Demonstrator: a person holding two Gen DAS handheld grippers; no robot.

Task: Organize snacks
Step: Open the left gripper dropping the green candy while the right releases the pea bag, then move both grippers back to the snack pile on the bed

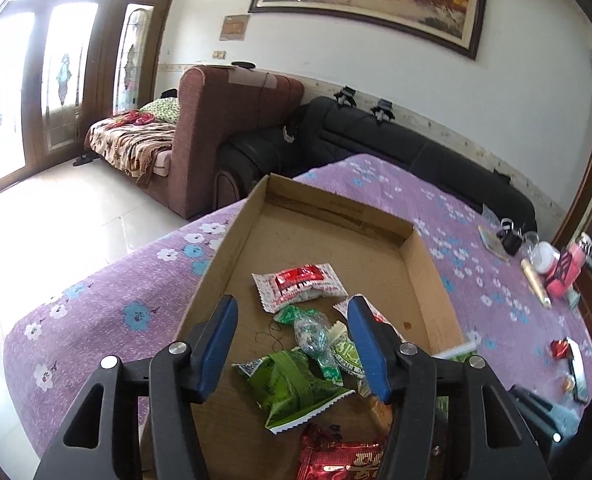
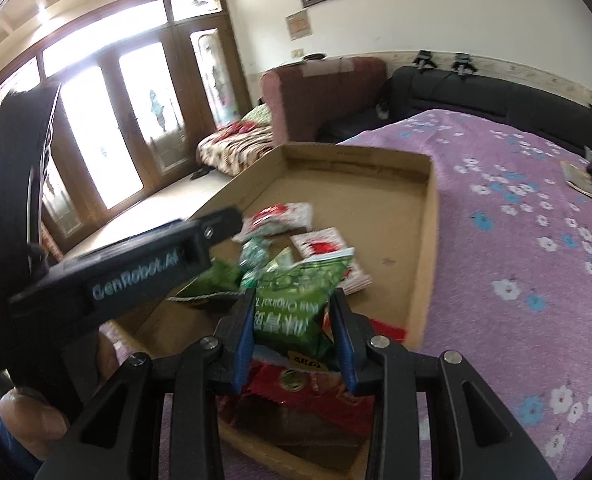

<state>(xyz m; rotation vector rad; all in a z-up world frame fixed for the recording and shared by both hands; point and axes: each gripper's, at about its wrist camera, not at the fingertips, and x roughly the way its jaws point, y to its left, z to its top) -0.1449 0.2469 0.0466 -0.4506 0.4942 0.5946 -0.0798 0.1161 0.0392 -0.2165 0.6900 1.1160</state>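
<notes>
- Glazed wooden doors glare white at far left; a maroon sofa and a black couch line the wall.
- The left gripper hangs released over a shallow cardboard tray; a crinkled green packet lies loose beneath its blue pads.
- The right gripper is clenched on a glossy green snack bag, above the tray on the purple floral cloth.
- Small clutter sits at the cloth's right edge.
</notes>
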